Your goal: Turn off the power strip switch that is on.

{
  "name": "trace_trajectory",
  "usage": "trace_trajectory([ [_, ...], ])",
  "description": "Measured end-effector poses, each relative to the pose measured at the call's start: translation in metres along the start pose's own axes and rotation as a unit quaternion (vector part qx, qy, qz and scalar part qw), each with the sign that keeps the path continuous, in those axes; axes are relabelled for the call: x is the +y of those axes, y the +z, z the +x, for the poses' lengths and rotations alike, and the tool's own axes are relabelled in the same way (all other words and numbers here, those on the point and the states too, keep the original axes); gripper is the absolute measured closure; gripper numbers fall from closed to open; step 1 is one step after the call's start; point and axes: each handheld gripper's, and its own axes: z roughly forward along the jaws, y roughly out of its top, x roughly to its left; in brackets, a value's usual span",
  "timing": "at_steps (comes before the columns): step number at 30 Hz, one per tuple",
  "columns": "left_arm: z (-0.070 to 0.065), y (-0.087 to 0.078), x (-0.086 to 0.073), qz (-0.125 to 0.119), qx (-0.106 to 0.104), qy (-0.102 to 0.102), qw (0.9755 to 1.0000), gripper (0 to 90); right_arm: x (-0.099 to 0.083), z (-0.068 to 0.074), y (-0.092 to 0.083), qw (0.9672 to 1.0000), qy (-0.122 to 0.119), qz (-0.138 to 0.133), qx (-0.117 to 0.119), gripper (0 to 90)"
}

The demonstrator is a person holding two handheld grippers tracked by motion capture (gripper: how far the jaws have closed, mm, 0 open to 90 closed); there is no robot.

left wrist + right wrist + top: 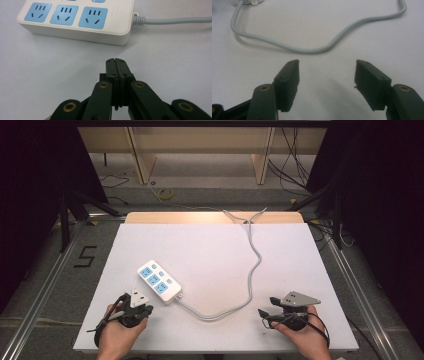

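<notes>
A white power strip point(159, 282) with blue sockets lies left of the table's middle, and its near end fills the top of the left gripper view point(77, 21). Its grey cable point(250, 280) loops toward the front, then runs to the far edge; the loop crosses the right gripper view point(312, 47). My left gripper point(148, 309) rests at the front left, just short of the strip, shut with nothing between its jaws point(116, 60). At the front right my right gripper point(265, 307) points left toward the cable loop, open and empty point(327, 67).
The white table top point(210, 250) ends in a wooden strip at the far side. Beyond it stand wooden furniture legs point(142, 160) and loose floor cables point(290, 170). Dark stands flank both sides, and a "5" marking point(85, 256) lies on the floor at left.
</notes>
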Motion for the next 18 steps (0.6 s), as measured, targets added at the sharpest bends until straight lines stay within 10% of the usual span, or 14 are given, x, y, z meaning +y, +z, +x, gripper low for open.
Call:
trace_trajectory([
  [18, 0.005, 0.0011, 0.0095, 0.0, 0.0, -0.011, 0.9999, 89.5, 0.0007, 0.0014, 0.0008, 1.0, -0.001, -0.001, -0.001, 37.6],
])
